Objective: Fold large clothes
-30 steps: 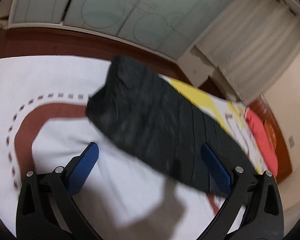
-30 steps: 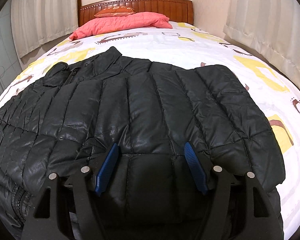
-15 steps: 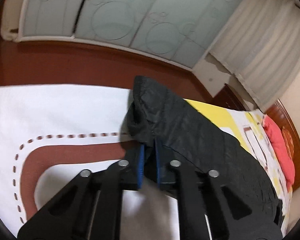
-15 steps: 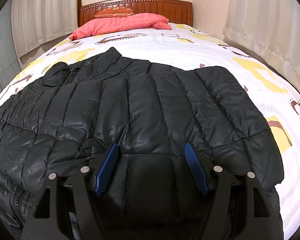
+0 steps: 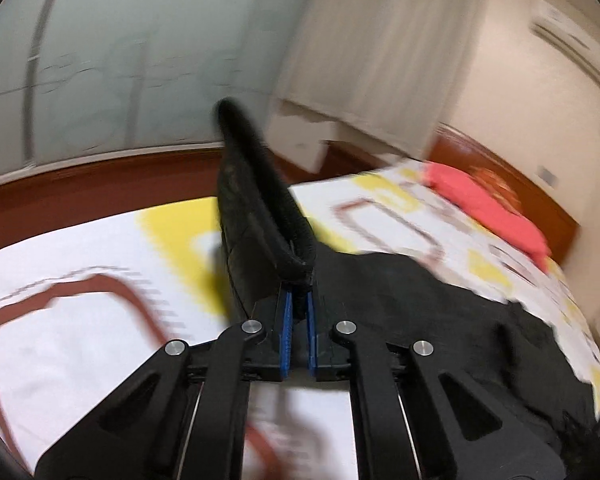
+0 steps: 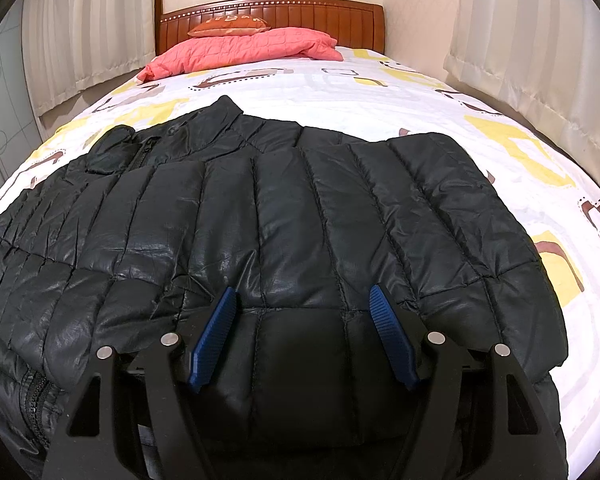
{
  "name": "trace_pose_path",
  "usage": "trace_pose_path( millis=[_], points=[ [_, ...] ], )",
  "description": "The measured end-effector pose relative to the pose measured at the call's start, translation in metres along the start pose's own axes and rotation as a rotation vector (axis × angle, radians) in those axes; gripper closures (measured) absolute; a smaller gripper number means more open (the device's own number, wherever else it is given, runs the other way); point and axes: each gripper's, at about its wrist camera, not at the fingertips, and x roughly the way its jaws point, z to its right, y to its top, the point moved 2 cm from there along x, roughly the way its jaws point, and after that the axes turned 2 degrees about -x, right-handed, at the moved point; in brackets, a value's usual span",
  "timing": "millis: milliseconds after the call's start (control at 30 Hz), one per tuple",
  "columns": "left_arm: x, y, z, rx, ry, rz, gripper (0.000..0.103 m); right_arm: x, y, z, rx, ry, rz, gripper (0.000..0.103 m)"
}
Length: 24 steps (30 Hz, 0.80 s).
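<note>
The black puffer jacket [image 6: 284, 232] lay spread across the bed [image 6: 380, 96], collar toward the headboard [image 6: 272, 12], with one quilted panel folded over its front. Your left hand-held gripper [image 5: 298, 320] had its blue pads [image 5: 287, 332] pressed together on a sleeve [image 5: 256, 208] of the jacket, pinching the cuff end so that the sleeve stood up from the gripper and rose above the bedsheet; that view was blurred, so finer detail of the fabric could not be made out. The rest of the jacket showed there as a dark mass on the bed, to the right of the raised sleeve.

Your right hand-held gripper [image 6: 304, 332] was spread wide over the near hem of the jacket, the end farthest from the collar. A puffy quilted section bulged up between its two blue pads [image 6: 392, 336]; whether the pads actually pressed on the fabric could not be told.

Beyond the jacket's collar, a pink pillow [image 6: 244, 54] lay at the head of the bed, with a smaller orange cushion [image 6: 228, 26] behind it against the wooden headboard. The sheet was white with yellow and brown shapes. Pale curtains [image 6: 540, 52] hung on both sides of the bed, and frosted glass panels [image 5: 120, 52] stood past the bed's edge on the sleeve's side.
</note>
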Motion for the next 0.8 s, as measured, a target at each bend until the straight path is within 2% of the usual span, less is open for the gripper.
trace_pose_path(
  millis=[167,433,633,800],
  points=[
    [0.003,-0.023,0.089,0.14,-0.136,-0.045,0.098,0.0,0.0,0.001,0.003,0.002,0.0,0.034],
    [0.017,-0.084,0.199,0.354,-0.267,-0.151,0.098,0.0,0.0,0.001,0.003,0.0,0.002,0.034],
    [0.032,-0.128,0.254,0.438,-0.33,-0.228,0.098,0.0,-0.001,0.001,0.004,-0.001,0.002,0.034],
    [0.035,-0.158,0.282,0.51,-0.342,-0.268,0.098,0.0,-0.001,0.001,0.004,-0.001,0.003,0.034]
  ],
)
